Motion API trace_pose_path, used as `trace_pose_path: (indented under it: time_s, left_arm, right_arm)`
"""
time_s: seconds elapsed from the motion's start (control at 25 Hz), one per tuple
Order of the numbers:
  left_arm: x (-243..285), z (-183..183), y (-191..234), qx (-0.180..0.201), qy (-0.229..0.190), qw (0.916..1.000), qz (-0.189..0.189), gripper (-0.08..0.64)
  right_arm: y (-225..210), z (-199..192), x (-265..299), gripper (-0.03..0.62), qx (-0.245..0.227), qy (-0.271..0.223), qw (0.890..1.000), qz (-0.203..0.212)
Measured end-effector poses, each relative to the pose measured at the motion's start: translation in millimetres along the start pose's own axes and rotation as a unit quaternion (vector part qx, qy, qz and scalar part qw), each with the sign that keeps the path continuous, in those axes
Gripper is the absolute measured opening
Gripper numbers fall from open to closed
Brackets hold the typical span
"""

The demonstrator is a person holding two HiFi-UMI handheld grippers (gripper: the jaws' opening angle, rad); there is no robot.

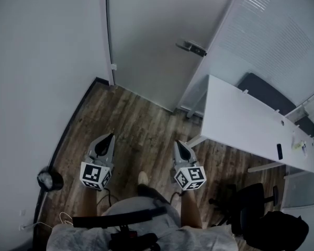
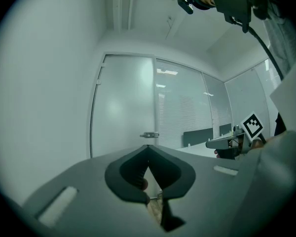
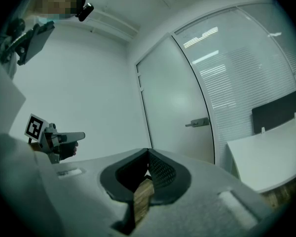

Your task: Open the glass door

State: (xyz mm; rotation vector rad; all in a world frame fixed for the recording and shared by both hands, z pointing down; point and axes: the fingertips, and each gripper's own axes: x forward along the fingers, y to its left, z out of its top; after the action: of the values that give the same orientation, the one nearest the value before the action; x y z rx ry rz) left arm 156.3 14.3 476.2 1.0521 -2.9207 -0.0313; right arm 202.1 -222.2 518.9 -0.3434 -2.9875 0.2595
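The frosted glass door (image 1: 152, 35) stands closed ahead, with its metal lever handle (image 1: 191, 47) on its right side. My left gripper (image 1: 112, 135) and right gripper (image 1: 177, 142) are held side by side over the wooden floor, well short of the door, both pointing at it. Each has its jaws shut with nothing between them. In the left gripper view, the door (image 2: 123, 102) and handle (image 2: 149, 135) lie beyond the left gripper (image 2: 148, 147). The right gripper view shows the handle (image 3: 200, 123) up and right of the right gripper (image 3: 148, 153).
A white desk (image 1: 246, 119) stands right of the door, with a small black object (image 1: 279, 151) on it. A black office chair (image 1: 251, 203) sits at the lower right. A plain wall runs along the left, with a dark round object (image 1: 49, 179) at its foot.
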Motion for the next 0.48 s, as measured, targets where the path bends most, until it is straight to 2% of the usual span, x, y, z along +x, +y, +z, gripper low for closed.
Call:
trace_pose_path:
  time_s: [0.48]
  left_arm:
    - [117.8, 4.3, 1.0, -0.009, -0.005, 0.9999, -0.014, 0.003]
  right_arm:
    - [-73.3, 15.1, 74.5, 0.002, 0.002, 0.010, 1.000, 0.010]
